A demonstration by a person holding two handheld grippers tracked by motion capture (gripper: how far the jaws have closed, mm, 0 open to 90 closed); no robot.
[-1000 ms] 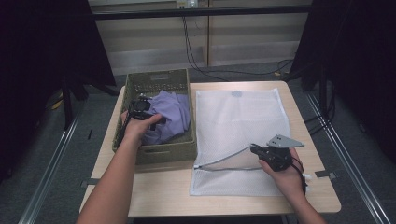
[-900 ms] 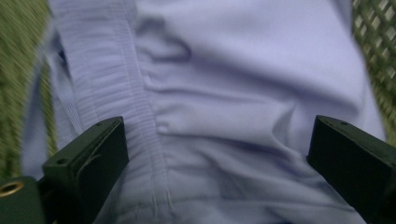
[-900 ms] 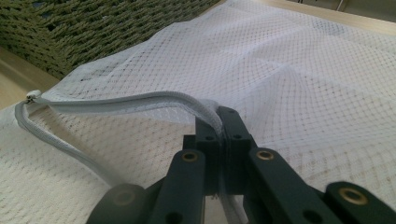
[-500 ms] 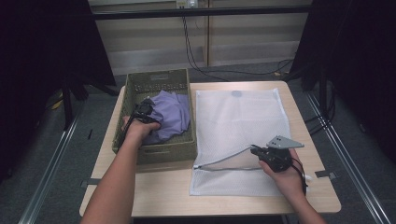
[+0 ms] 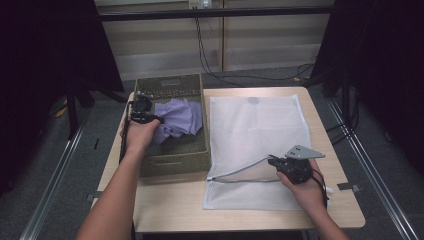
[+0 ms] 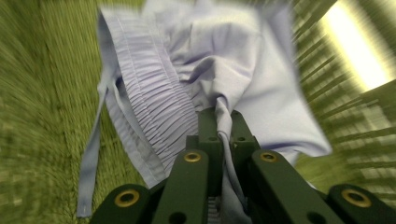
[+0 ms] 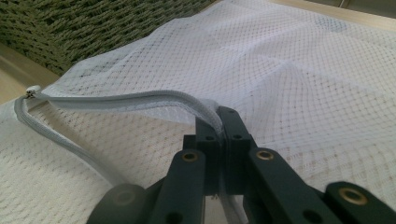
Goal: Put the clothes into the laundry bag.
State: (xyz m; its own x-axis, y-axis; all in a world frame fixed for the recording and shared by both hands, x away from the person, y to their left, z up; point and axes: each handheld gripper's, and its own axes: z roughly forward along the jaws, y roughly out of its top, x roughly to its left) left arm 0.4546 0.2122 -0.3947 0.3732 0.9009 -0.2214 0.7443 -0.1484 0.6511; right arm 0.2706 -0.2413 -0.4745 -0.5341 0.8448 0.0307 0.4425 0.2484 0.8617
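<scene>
Lavender garment [image 5: 179,119] lies crumpled inside the green woven basket [image 5: 172,162] at the table's [image 5: 170,210] left side; the left gripper [image 5: 142,116] has just clamped its jaws onto a fold of that cloth, pinched tight in the left gripper view; beside the basket, the right gripper [image 5: 272,162] grips the raised zipper edge [image 7: 140,100] of the white mesh laundry bag [image 5: 255,135], its mouth gaping.

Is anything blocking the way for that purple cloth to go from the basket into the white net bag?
Only the basket wall beside the mesh bag; the purple cloth must clear it. The right gripper holds the bag's zipper edge raised.
</scene>
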